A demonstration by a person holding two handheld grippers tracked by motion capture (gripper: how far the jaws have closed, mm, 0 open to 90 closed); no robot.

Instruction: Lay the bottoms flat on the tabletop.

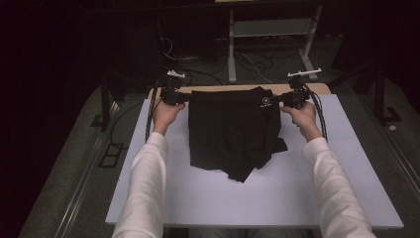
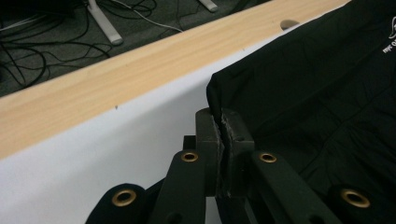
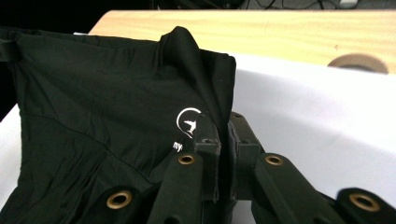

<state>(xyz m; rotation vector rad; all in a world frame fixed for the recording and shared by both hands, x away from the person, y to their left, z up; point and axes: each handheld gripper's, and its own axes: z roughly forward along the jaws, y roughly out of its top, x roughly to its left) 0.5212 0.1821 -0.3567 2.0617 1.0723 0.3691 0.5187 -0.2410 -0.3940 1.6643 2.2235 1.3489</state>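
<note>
Black garment lies on the white board, its far edge at the board's far rim, just short of the bare wooden strip beyond, and its near hem ragged and pointed toward the board's middle. The left gripper has its jaws pressed together on the garment's far left corner, seen close in the left gripper view; the right gripper is likewise clamped on the far right corner, beside the small white logo. Both corners look pinched and stretched apart, so the step in hand seems to be either spreading the cloth flat or starting a fold toward the person. The next move probably calls for both grippers to lift and travel together, keeping the top edge taut so that neither corner slips. Room on the board is generous: its near half is bare, and wide margins flank the garment on both sides. Beyond the board's far rim there is little support, so pulling nearer looks safer.
</note>
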